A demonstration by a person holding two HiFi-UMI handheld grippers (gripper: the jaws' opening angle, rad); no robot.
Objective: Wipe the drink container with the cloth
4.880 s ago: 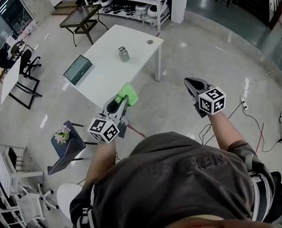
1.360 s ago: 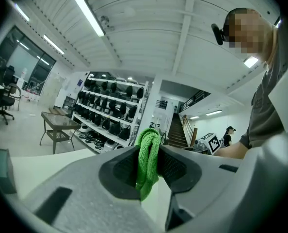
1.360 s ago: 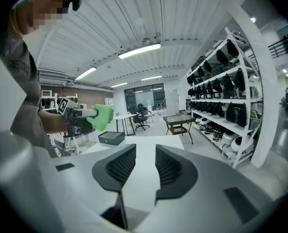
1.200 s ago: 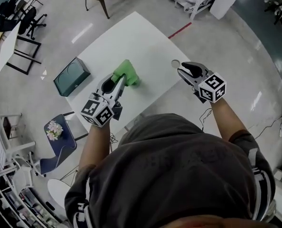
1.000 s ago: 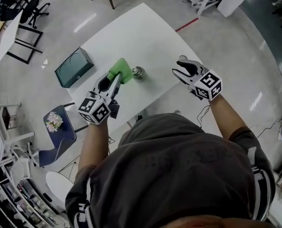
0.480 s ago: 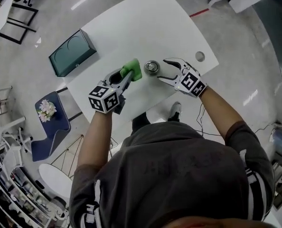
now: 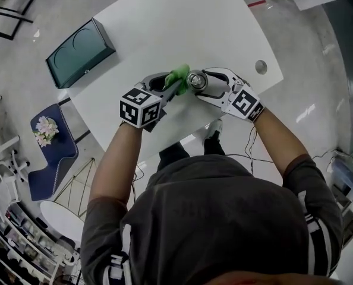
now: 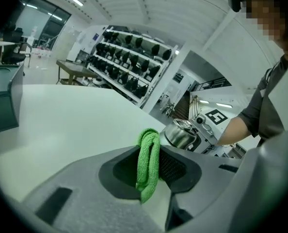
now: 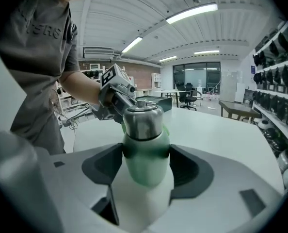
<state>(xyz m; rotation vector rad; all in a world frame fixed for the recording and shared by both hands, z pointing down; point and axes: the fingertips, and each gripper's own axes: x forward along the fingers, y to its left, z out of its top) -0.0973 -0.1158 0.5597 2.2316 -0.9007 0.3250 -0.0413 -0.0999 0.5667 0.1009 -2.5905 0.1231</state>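
Note:
A small drink bottle (image 7: 195,80) with a pale green body and steel cap (image 9: 143,116) stands upright on the white table (image 7: 164,16) near its front edge. My right gripper (image 7: 200,82) is open; its jaws have just been opening and now flank the bottle (image 9: 145,152), one pad on each side. My left gripper (image 7: 175,85) is shut on a folded green cloth (image 7: 180,75), which sticks up between its pads (image 8: 148,159). The cloth sits right beside the bottle (image 8: 180,135) on its left; whether it touches is unclear.
A dark green box (image 7: 80,52) lies on the table's far left part. A round cable hole (image 7: 260,66) is near the right corner. A blue chair with flowers (image 7: 46,138) stands on the floor to the left. Shelving (image 8: 129,72) lines the room's far side.
Both grippers have come down and inward to the bottle. The right jaws have spread and now sit around it. The left gripper has brought the cloth up beside it.

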